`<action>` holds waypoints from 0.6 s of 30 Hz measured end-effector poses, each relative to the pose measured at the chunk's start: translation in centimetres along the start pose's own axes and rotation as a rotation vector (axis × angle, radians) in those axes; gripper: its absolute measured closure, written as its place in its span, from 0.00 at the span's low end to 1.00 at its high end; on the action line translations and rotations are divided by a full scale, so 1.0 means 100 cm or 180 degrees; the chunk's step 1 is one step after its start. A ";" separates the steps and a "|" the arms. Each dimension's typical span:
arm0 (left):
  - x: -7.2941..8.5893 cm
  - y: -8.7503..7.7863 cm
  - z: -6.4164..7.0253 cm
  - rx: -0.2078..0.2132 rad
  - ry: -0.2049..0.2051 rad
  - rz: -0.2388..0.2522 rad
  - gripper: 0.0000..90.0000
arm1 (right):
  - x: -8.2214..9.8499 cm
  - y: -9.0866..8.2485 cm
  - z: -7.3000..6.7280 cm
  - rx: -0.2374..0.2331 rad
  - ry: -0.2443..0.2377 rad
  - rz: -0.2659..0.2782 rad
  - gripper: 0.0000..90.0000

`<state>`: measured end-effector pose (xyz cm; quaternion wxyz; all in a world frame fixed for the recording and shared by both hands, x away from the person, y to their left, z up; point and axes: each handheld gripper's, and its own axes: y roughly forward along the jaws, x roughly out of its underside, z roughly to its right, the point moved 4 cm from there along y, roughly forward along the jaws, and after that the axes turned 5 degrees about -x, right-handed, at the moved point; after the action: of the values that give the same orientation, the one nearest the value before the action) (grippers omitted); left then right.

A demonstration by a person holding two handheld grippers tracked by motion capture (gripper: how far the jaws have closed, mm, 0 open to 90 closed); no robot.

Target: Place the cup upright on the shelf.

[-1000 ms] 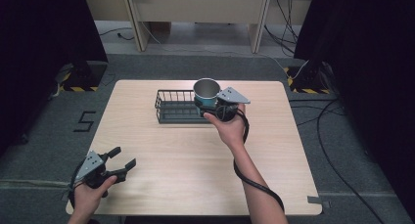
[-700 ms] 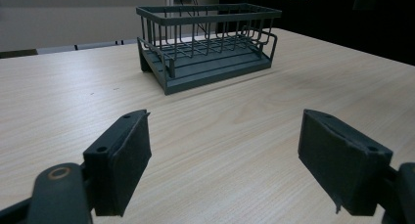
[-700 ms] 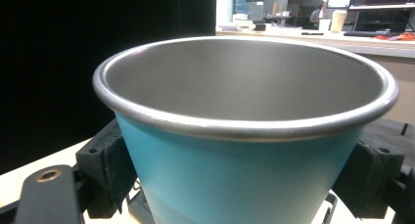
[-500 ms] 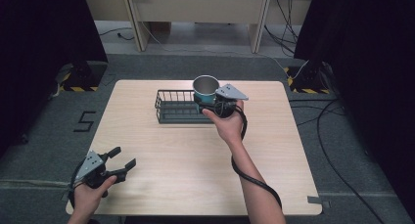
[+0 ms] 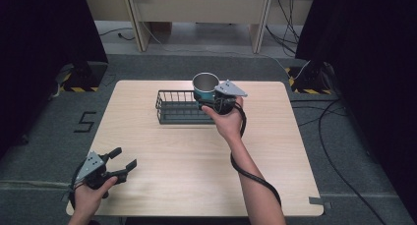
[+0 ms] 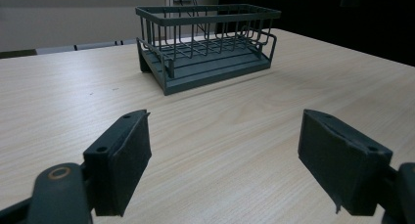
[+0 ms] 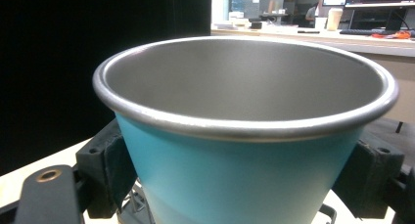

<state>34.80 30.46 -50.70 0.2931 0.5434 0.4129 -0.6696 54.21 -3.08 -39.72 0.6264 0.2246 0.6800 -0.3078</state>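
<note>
Cup [image 5: 205,84] barely shifted w/ right gripper [image 5: 216,103], clamped on it over rack's [image 5: 172,107] 3 o'clock end, prob for placing; left gripper [image 5: 122,162] open, idle at 7 o'clock.

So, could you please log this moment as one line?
right hand-held gripper: shut on teal cup, above wire basket | left hand-held gripper: open, near table corner

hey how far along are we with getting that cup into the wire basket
Done: the right hand-held gripper is shut on the teal cup, lifted by the wire basket's right end. In hand: carrying it upright. Left: lowering and releasing it; the basket looks empty. The left hand-held gripper sits open near the table's front-left corner.
</note>
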 end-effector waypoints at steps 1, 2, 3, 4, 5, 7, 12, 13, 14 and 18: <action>0.000 0.000 0.000 0.0000 -0.0001 0.0000 0.21 | 0.000 0.001 0.000 0.0004 -0.0005 -0.0002 0.19; 0.000 0.000 0.000 -0.0001 -0.0001 0.0001 0.21 | -0.001 0.002 0.001 0.0007 0.0005 -0.0004 0.19; 0.000 0.000 0.000 -0.0001 -0.0002 0.0001 0.21 | -0.001 0.003 0.001 0.0007 -0.0006 -0.0002 0.19; 0.000 0.000 0.000 0.0000 -0.0002 0.0001 0.21 | -0.002 0.003 0.001 0.0007 0.0001 -0.0005 0.19; 0.000 0.000 0.000 0.0000 0.0000 0.0000 0.21 | -0.002 0.004 0.001 0.0013 -0.0007 -0.0006 0.19; 0.000 0.000 0.000 0.0001 -0.0002 0.0002 0.21 | -0.002 0.006 0.001 0.0015 -0.0009 -0.0016 0.19; 0.000 0.000 0.000 0.0003 -0.0002 0.0001 0.21 | -0.003 0.010 0.003 0.0020 0.0002 -0.0025 0.19; 0.000 0.000 0.000 0.0003 -0.0002 0.0001 0.21 | -0.004 0.011 0.003 0.0023 0.0000 -0.0023 0.19; 0.000 0.000 0.000 0.0004 -0.0002 0.0000 0.21 | -0.004 0.012 0.003 0.0021 -0.0005 -0.0026 0.19; 0.000 0.000 0.000 0.0003 0.0001 -0.0001 0.21 | -0.005 0.015 0.003 0.0024 0.0004 -0.0030 0.19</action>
<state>34.79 30.48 -50.69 0.2928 0.5436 0.4126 -0.6697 55.54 -2.17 -39.49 0.6236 0.2239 0.6803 -0.3132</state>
